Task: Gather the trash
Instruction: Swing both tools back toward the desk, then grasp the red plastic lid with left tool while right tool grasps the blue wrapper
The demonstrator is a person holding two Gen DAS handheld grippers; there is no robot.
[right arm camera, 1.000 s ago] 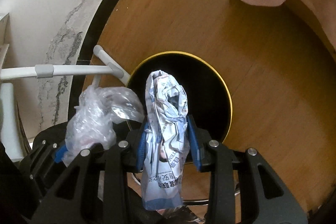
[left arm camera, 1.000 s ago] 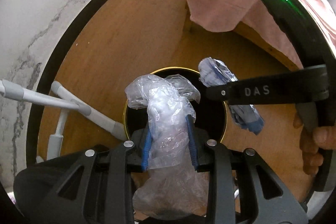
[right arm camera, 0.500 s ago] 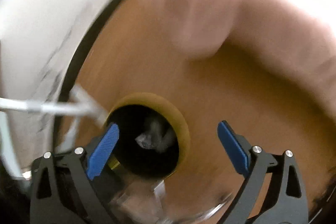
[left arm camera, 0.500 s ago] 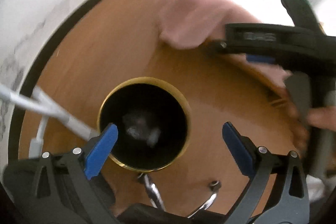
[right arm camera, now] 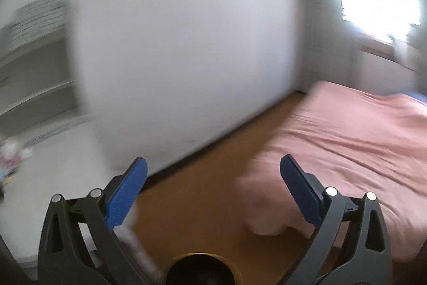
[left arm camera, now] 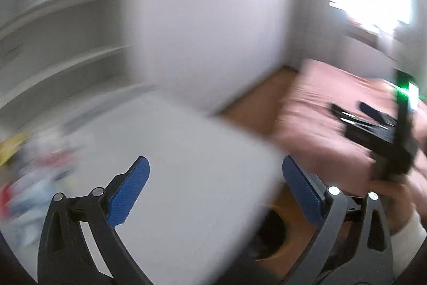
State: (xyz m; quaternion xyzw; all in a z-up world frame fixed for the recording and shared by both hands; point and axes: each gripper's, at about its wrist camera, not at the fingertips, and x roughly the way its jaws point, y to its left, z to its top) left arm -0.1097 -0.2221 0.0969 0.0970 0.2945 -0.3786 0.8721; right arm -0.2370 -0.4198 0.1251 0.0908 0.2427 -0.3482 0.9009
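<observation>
Both views are blurred by motion. My left gripper (left arm camera: pixel 216 191) is open and empty, raised over the corner of a white table (left arm camera: pixel 186 156). Blurred colourful trash items (left arm camera: pixel 29 178) lie at the table's left end. My right gripper (right arm camera: pixel 213 191) is open and empty, above the wooden floor. The black bin with a gold rim (right arm camera: pixel 204 270) sits on the floor just below it, and shows partly in the left wrist view (left arm camera: pixel 272 237) under the table corner. The right gripper body (left arm camera: pixel 379 130) shows at the right of the left wrist view.
A white wall (right arm camera: pixel 173 58) faces me. A bed with a pink cover (right arm camera: pixel 347 140) lies to the right. White shelves (left arm camera: pixel 53 31) stand at the left. A bright window (right arm camera: pixel 379 4) is at the far right. Wooden floor (right arm camera: pixel 202 194) runs between wall and bed.
Both grippers opened and dropped the plastic bag and the crumpled paper into the bin. Both have since swung up, from looking down at the bin to facing the wall and table.
</observation>
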